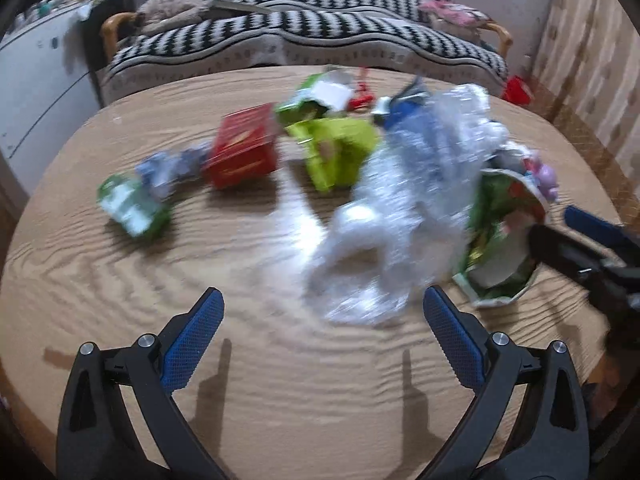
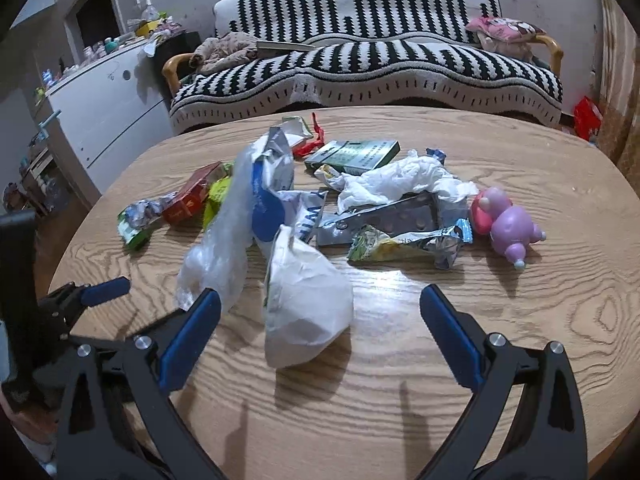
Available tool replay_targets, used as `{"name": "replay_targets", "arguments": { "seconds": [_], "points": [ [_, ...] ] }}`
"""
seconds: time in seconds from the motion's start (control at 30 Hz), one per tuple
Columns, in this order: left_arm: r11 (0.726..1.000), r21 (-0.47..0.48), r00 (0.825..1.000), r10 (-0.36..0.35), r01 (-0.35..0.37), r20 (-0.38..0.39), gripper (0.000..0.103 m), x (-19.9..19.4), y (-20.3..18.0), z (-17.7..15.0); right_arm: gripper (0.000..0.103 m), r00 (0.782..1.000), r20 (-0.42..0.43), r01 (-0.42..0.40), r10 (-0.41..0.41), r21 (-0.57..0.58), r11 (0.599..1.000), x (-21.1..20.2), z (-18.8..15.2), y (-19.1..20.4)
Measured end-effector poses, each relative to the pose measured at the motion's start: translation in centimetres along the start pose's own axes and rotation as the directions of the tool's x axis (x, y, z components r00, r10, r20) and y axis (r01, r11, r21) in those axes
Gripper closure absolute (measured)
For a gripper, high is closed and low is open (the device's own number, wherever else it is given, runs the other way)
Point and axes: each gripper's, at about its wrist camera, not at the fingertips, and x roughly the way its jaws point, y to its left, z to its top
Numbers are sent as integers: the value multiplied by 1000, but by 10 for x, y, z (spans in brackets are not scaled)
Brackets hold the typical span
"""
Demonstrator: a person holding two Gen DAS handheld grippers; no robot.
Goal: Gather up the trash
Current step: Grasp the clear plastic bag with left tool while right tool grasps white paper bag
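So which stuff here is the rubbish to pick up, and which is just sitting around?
Rubbish to collect:
clear plastic bag
crumpled white tissue
red box
green box
empty pill pack
snack wrapper

Probably just lying about:
pink and purple toy
striped sofa
white cabinet

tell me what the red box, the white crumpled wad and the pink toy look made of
Red box: likely printed cardboard, flat faces with sharp folds. White crumpled wad: looks like tissue paper, soft matte creases. Pink toy: seemingly smooth moulded plastic, with glossy highlights.

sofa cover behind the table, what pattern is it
Black-and-white zigzag stripes on the woven sofa cover, clearest in the right wrist view.
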Motion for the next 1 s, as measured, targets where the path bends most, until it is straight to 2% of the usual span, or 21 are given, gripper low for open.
{"name": "replay_targets", "arguments": {
  "seconds": [0.03, 0.13, 0.17, 0.2, 0.23, 0.27, 0.3, 0.37, 0.43, 0.5, 0.6, 0.7, 0.87, 0.97, 1.0],
  "points": [
    [1000, 13, 1000, 2, -2, -1, 6, 5, -6, 3, 7, 1000, -18, 19, -19, 1, 1000, 6, 0, 0],
    [998, 50, 999, 40, -39, -15, 6, 27, -17, 11, 7, 999, -43, 7, -5, 37, 999, 22, 2, -2],
    [998, 50, 999, 43, -42, -20, 6, 35, -18, 13, 11, 998, -62, 11, -8, 46, 999, 29, 2, -3],
    [998, 51, 998, 50, -48, -33, 6, 42, -18, 15, 16, 996, -86, -9, 13, 55, 998, 34, 3, -3],
    [996, 56, 996, 74, -71, -53, 6, 50, -18, 19, 32, 994, -102, -29, 35, 61, 998, 37, 3, -3],
    [995, 75, 996, 75, -72, -38, 6, 52, -19, 23, 49, 992, -112, -58, 65, 68, 996, 39, 2, -4],
    [993, 102, 997, 65, -61, -35, 6, 54, -21, 24, 52, 990, -114, -69, 77, 75, 995, 40, 1, -5],
    [994, 104, 999, 33, -30, -31, 19, 52, -21, 24, 53, 992, -104, -67, 74, 72, 995, 38, 0, -8],
    [991, 121, 999, 52, -51, -5, 66, 49, -23, 28, 53, 995, -84, -56, 62, 70, 996, 34, 0, -14],
    [994, 103, 999, 29, -26, -29, 87, 45, -18, 28, 53, 996, -48, -69, 75, 103, 992, 26, 0, -24],
    [997, -30, 996, -74, 73, -45, 90, 36, 0, 25, 53, 994, 11, -108, 107, 176, 978, 11, 1, -43],
    [985, -109, 990, -138, 135, -19, 90, 28, 12, 23, 53, 994, -7, -104, 108, 194, 975, 10, -2, -48],
    [990, -98, 995, -101, 102, 15, 90, 22, 7, 21, 53, 992, -19, -115, 121, 189, 975, 10, -4, -46],
    [993, -39, 993, -112, 113, 31, 90, 10, -6, 20, 53, 993, -1, -117, 119, 199, 973, 7, 1, -45],
    [996, 3, 995, -92, 92, 49, 90, 2, -17, 19, 53, 993, 9, -119, 120, 206, 971, 6, 3, -45]
  ]
}}
